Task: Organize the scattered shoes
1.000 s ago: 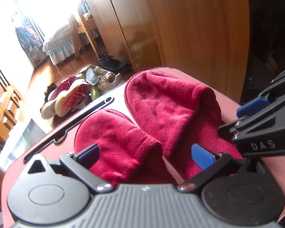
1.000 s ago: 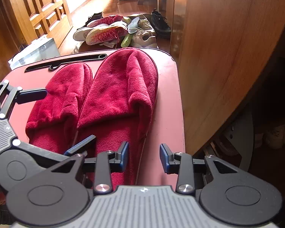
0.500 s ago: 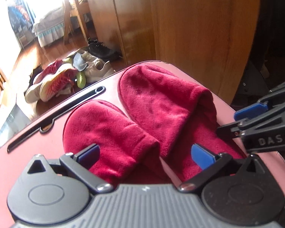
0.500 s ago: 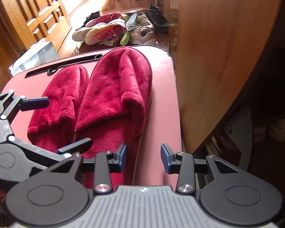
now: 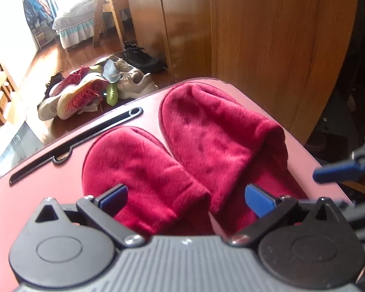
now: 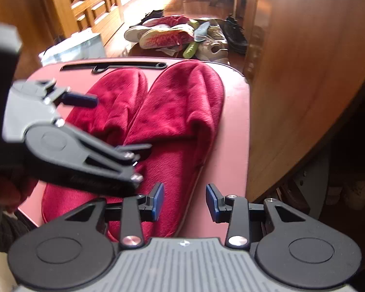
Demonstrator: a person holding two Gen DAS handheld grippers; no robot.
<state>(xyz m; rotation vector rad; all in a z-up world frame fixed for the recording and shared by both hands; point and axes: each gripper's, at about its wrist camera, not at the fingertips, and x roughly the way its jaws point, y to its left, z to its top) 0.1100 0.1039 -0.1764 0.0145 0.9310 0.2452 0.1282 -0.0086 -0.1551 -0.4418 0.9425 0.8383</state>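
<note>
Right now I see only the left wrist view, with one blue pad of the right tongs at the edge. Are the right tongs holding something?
Observer: No. The right tongs are open above the outer heel edge of the right slipper. They grip nothing.
Operator: My own tongs hide the heels. Where do they end?
Observer: The heels of the right slipper and the left slipper both lie on the pink top, near its front edge.
Operator: And further right, in the dark?
Observer: What looks like pale shoes stands low in that dark space. It is too blurred to say more.
</note>
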